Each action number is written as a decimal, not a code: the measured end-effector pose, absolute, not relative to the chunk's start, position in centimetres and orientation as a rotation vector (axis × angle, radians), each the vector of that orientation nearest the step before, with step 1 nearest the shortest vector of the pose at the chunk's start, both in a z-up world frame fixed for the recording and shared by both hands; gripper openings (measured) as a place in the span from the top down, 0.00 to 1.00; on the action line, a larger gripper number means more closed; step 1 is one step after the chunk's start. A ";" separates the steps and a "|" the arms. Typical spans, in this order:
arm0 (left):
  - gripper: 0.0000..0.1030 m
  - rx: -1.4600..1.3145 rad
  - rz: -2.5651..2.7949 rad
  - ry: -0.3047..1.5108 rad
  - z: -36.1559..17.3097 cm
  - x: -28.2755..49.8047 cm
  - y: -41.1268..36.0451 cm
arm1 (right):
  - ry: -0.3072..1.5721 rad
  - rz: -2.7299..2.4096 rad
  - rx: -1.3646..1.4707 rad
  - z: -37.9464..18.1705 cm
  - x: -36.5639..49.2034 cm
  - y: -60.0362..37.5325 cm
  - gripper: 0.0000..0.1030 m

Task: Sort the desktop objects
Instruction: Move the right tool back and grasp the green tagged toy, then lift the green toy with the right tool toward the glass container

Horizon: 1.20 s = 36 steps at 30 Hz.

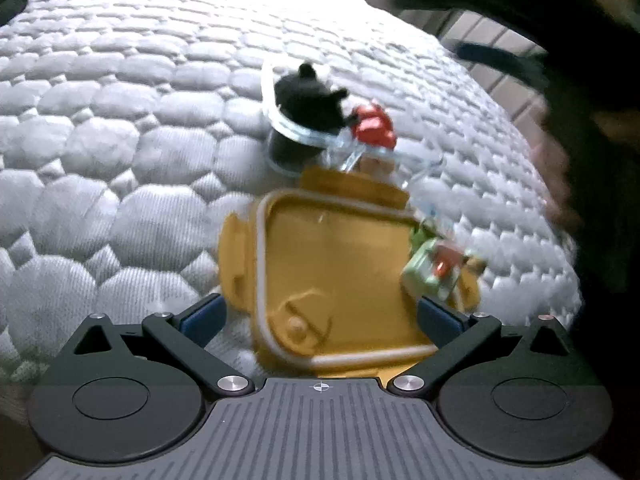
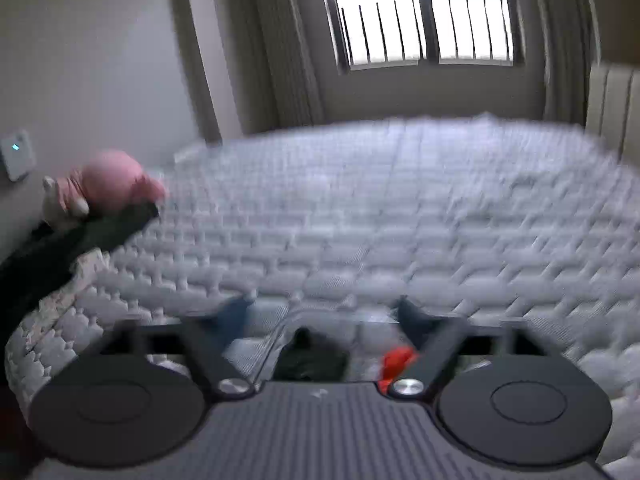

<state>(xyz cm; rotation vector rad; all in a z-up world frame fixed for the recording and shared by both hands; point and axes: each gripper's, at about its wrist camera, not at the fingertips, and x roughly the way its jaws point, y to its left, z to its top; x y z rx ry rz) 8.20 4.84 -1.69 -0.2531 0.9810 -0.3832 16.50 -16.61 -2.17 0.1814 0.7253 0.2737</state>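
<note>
In the left wrist view a yellow container lid [image 1: 340, 264] lies on the quilted mattress [image 1: 120, 120] between the spread fingers of my left gripper [image 1: 320, 316], which is open. Beyond the lid stands a clear glass container [image 1: 344, 148] holding a black toy [image 1: 308, 100] and a red toy [image 1: 374, 124]. A small green toy [image 1: 430, 266] sits at the lid's right edge. In the blurred right wrist view my right gripper [image 2: 324, 312] is open above the glass container [image 2: 320, 332], with the black toy [image 2: 310, 358] and red toy [image 2: 394, 360] showing below it.
The mattress [image 2: 400, 220] fills both views. A hand in a dark sleeve [image 2: 100, 196] is at the left of the right wrist view. A window [image 2: 424, 16] and curtains are behind the bed. A dark arm [image 1: 580, 100] fills the right of the left wrist view.
</note>
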 end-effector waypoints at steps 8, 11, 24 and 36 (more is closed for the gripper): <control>0.00 -0.108 -0.428 1.012 -0.8 8.2 -1.3 | 0.657 0.313 0.223 -2.1 10.6 -22.3 0.22; 0.00 -0.016 -0.465 1.026 -1.0 7.4 -4.0 | 0.631 0.327 0.238 -2.0 8.4 -24.5 0.23; 0.00 0.199 -0.500 1.015 -1.1 4.9 -7.9 | 0.738 0.412 0.129 -5.7 8.3 -22.2 0.20; 0.00 0.098 -0.459 1.043 -2.0 6.0 -4.8 | 0.776 0.434 0.141 -6.1 7.9 -21.4 0.42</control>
